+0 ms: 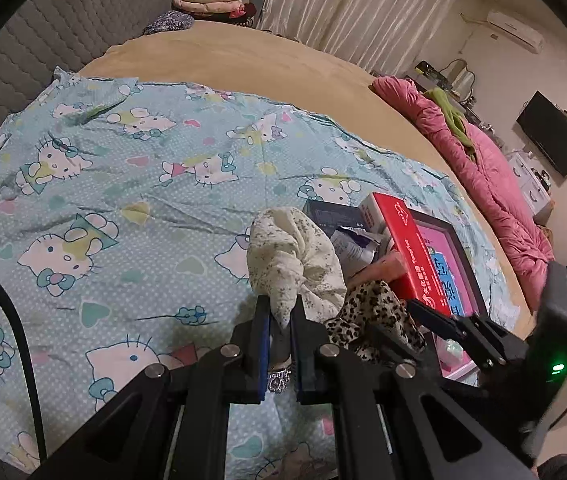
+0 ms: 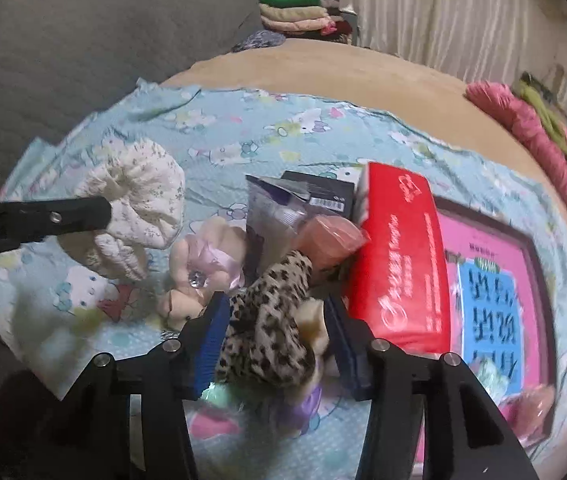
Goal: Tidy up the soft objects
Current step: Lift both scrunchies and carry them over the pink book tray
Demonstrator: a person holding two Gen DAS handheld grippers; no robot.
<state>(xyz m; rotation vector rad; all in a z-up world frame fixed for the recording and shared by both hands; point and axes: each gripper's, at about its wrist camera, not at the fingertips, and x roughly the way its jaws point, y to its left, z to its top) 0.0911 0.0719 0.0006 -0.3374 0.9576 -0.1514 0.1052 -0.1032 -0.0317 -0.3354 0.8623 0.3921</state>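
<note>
**A:** Where do your two grippers stand?

**B:** Your left gripper (image 1: 280, 322) is clenched on the cream floral scrunchie (image 1: 295, 258), which is lifted clear of the cat-print blue sheet (image 1: 123, 168). From the right wrist view you can see that scrunchie (image 2: 139, 208) hanging at the tip of the left gripper (image 2: 103, 212), well to the left of the pile.

**A:** And your right one?

**B:** Your right gripper (image 2: 279, 336) stands with its jaws apart around the leopard-print scrunchie (image 2: 271, 320). The left pad looks close against the fabric, the right pad has a gap; whether it presses I cannot tell. That view is blurred.

**A:** What lies around it?

**B:** The leopard-print scrunchie sits near you, just left of the red box (image 2: 399, 260), which leans on the pink framed board (image 2: 491, 280). A pale pink bow scrunchie with a gem (image 2: 203, 264) rests on the sheet to its left. Behind it are a peach item in clear wrap (image 2: 331, 236) and a dark box (image 2: 323, 192).
</note>
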